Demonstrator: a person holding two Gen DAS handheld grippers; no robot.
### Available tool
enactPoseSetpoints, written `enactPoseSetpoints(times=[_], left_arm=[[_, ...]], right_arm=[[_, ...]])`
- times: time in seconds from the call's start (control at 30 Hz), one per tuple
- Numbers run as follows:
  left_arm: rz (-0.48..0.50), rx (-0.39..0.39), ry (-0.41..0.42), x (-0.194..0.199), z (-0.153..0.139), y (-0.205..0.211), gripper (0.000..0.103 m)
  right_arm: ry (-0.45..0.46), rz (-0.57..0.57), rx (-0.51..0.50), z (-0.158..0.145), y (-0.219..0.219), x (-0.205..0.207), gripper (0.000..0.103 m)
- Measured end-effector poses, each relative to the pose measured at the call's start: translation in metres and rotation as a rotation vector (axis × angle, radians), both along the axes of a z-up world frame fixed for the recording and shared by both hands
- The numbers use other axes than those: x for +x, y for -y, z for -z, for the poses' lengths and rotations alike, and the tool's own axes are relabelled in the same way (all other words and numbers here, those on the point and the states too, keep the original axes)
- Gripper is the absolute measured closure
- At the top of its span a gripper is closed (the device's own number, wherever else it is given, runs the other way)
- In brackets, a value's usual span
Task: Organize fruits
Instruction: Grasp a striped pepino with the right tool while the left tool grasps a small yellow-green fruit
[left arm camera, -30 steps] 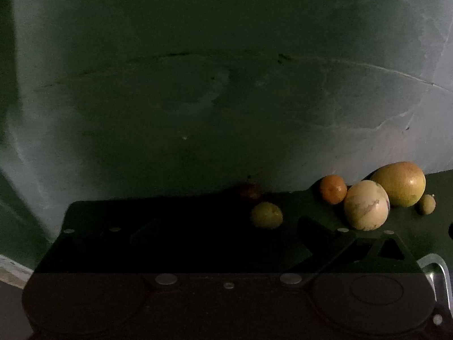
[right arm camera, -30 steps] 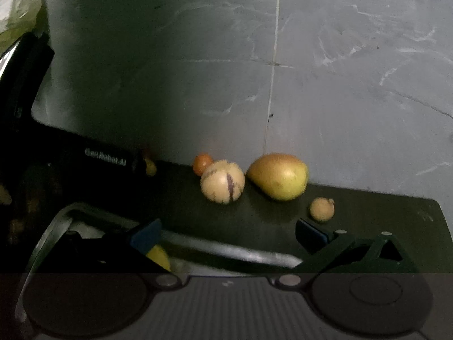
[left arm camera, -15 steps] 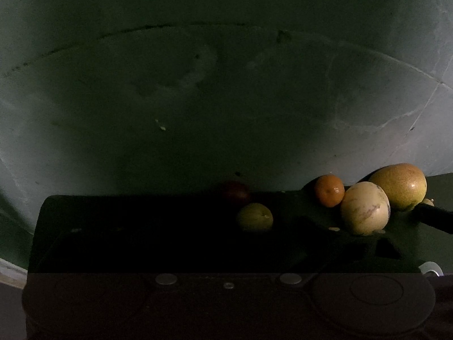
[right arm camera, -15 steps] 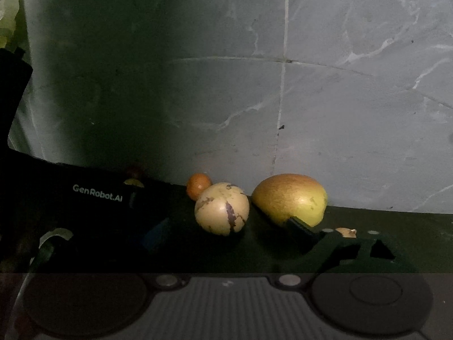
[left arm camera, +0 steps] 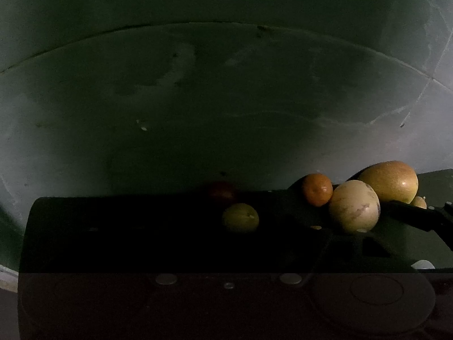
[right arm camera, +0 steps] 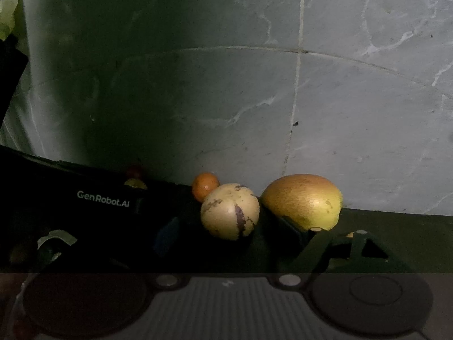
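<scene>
the fruits sit in a loose row on the dark tabletop (right arm camera: pixel 410 226) against a pale marbled wall (right arm camera: pixel 354 99): a cream speckled melon (right arm camera: pixel 230 211), a big yellow-red mango (right arm camera: pixel 303 201) just beside it, a small orange (right arm camera: pixel 205 186) behind, and a tiny pale fruit (left arm camera: pixel 419 201) half hidden. further left, in shadow, lie a yellow-green fruit (left arm camera: pixel 240 217) and a dark red one (left arm camera: pixel 222 192). the right gripper (right arm camera: pixel 235 238) has its fingers spread wide around the melon, not yet touching. the left gripper's fingers are lost in darkness, so i cannot tell their state. risk: closing off-centre could squirt the round melon sideways into the mango or orange and set them rolling.
</scene>
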State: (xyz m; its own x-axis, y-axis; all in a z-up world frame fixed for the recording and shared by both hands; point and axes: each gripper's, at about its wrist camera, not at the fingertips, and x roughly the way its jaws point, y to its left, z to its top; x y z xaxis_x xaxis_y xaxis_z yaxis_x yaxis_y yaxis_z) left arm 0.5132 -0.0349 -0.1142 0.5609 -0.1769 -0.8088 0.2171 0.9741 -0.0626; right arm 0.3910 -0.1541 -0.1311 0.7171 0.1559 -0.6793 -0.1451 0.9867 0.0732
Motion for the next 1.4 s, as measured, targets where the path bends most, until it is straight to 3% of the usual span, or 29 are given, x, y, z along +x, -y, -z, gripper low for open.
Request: enactPoseSetpoints(times=[0.73,1.4], left_arm=[[0.024,-0.024,-0.016,-0.001,-0.014,-0.012,0.070],[0.048,-0.042,0.000,-0.007,-0.024,-0.016,0.072]], right_arm=[[-0.003,0.014,0.008,0.001,-0.001,0.000,0.049],[0.048,0.025,0.042,-0.002,0.002,-0.021,0.050]])
